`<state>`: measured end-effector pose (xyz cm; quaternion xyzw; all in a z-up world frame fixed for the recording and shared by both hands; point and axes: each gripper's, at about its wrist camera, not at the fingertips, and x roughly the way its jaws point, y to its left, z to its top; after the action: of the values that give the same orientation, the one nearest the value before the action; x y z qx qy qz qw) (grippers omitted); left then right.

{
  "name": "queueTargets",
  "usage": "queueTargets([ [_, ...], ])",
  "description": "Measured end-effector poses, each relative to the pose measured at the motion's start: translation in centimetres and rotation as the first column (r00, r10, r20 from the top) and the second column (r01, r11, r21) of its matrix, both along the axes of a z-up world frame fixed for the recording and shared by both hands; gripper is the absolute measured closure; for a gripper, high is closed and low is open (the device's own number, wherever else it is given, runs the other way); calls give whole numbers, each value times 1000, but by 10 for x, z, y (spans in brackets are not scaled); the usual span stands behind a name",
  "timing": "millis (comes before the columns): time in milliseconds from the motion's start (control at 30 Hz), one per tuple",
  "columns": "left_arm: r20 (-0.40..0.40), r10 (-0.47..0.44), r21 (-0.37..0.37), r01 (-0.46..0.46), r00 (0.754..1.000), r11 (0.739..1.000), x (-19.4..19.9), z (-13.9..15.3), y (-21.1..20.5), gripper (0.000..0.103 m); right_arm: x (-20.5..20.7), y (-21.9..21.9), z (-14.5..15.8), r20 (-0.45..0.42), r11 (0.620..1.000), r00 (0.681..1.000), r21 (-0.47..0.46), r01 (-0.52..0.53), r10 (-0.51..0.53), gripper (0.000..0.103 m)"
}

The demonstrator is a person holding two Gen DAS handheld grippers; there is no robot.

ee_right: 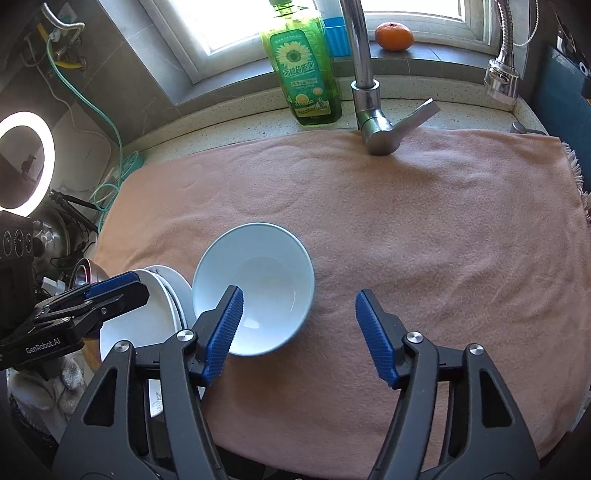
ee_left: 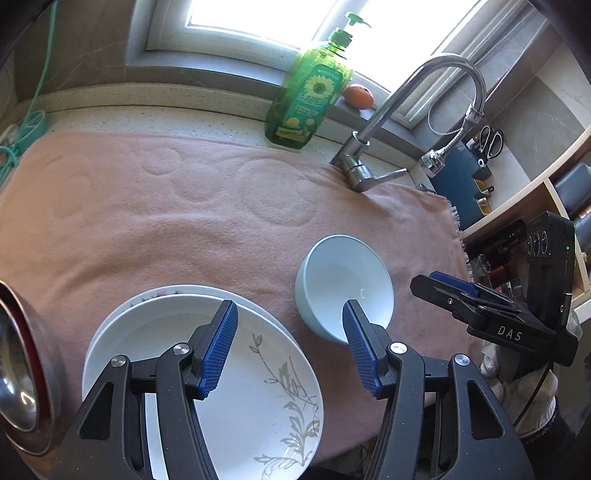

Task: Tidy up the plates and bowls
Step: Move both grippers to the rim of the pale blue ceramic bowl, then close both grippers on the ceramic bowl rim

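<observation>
A pale blue bowl (ee_left: 343,273) (ee_right: 266,266) stands upright on a pink towel (ee_left: 184,221) (ee_right: 424,240). Left of it lies a stack of white plates (ee_left: 240,387) (ee_right: 147,317); the top one has a grey leaf pattern. My left gripper (ee_left: 290,306) (ee_right: 122,288) is open, one finger over the top plate and the other over the bowl's near rim, with nothing held. My right gripper (ee_right: 300,291) (ee_left: 443,280) is open too: its left finger hangs over the bowl's inside, its right finger over bare towel, and the pads touch nothing.
A green dish-soap bottle (ee_left: 306,96) (ee_right: 306,62) and a steel faucet (ee_left: 373,147) (ee_right: 369,107) stand at the towel's far edge, with an orange (ee_right: 393,35) on the sill. A steel bowl (ee_left: 18,369) sits left of the plates. Shelves (ee_left: 517,206) are at the right.
</observation>
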<state>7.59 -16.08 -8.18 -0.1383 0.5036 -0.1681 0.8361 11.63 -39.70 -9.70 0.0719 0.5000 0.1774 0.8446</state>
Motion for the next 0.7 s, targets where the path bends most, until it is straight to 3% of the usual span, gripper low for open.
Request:
queueTargets([
  [200, -61, -38, -8, 38, 997, 999, 15, -18, -20, 70, 9, -8, -15, -40, 999, 999, 44, 18, -16, 54],
  [500, -111, -46, -7, 45, 993, 999, 26, -30, -30, 80, 25, -11, -37, -116, 995, 993, 92, 29, -18, 67],
  [700, -120, -59, 6, 60, 991, 998, 29, -32, -36, 86, 28, -8, -44, -146, 994, 989, 110, 16, 0, 83],
])
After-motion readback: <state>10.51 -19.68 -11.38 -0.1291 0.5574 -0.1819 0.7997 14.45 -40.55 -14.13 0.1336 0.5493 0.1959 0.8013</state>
